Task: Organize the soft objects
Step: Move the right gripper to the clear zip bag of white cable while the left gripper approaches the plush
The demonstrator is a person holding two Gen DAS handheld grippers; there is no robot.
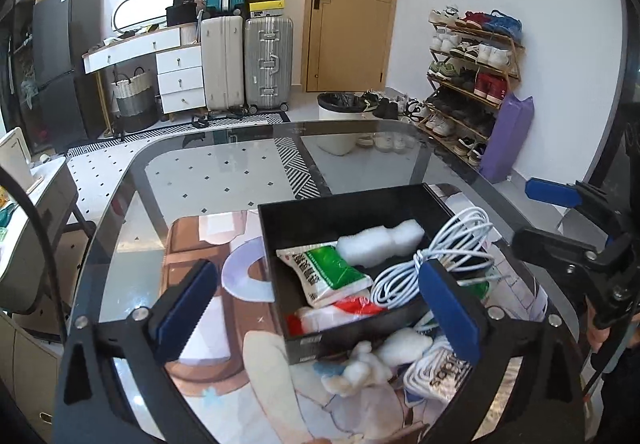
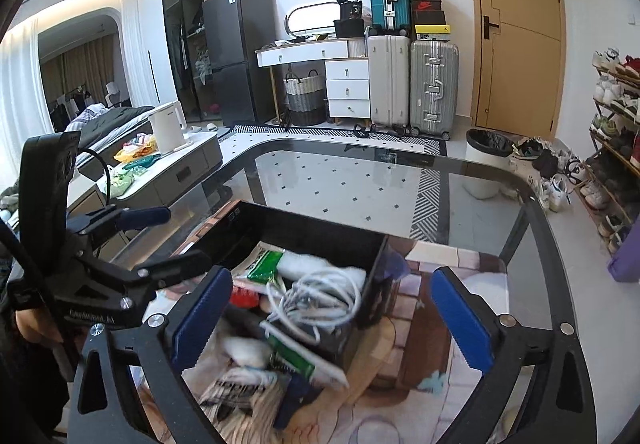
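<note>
Just ahead, black box (image 1: pixel 352 212), between left tongs (image 1: pixel 316 308)

You have the box (image 1: pixel 352 212) on the mat (image 1: pixel 208 244), which lies on the table (image 1: pixel 224 168). Inside it, the coiled cable (image 1: pixel 436 260) lies right of the packet (image 1: pixel 328 272), with the foam piece (image 1: pixel 380 244) behind them. In front of the box lie cotton balls (image 1: pixel 368 368).

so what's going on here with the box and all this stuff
A person holds a two-finger tool in each hand over a glass table, sorting soft items into a black box. The box already holds a coiled white cable, a green-and-white packet and a white foam piece. Both the left tool and right tool are open and empty; more items lie just outside the box.
</note>
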